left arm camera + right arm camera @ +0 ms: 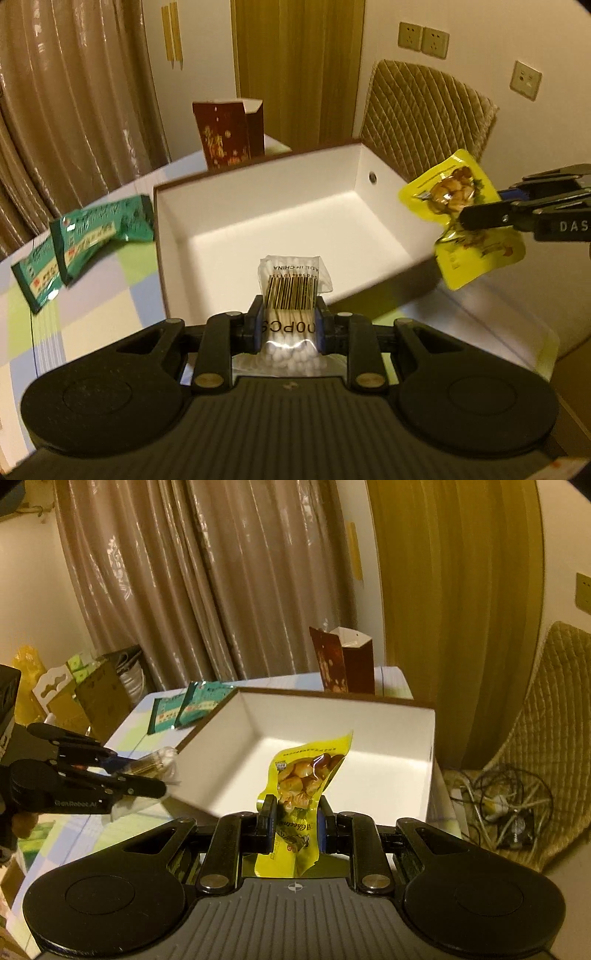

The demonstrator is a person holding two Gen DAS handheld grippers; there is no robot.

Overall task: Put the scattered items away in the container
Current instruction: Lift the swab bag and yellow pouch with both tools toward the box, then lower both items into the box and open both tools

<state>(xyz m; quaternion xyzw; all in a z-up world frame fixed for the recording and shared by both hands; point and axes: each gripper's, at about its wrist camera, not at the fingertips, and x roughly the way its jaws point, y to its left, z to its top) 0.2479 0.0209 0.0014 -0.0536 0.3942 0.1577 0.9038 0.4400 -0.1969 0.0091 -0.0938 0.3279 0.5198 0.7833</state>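
Left gripper (288, 317) clamping cotton-swab pack (291, 291), right gripper (295, 812) clamping chestnut pouch (306, 775); white box (258, 177) at frame centre empty, two green packets (85, 236) at left unpicked.

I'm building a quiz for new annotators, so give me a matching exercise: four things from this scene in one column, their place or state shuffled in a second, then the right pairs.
Things:
1. cotton swab pack
2. yellow chestnut pouch
3. green sachets
4. white box

Places or states:
A. lying on the checked tablecloth, outside the box
B. clamped in the right gripper
C. open, nothing inside it
D. clamped in the left gripper

Pairs: 1-D, 2-B, 3-A, 4-C
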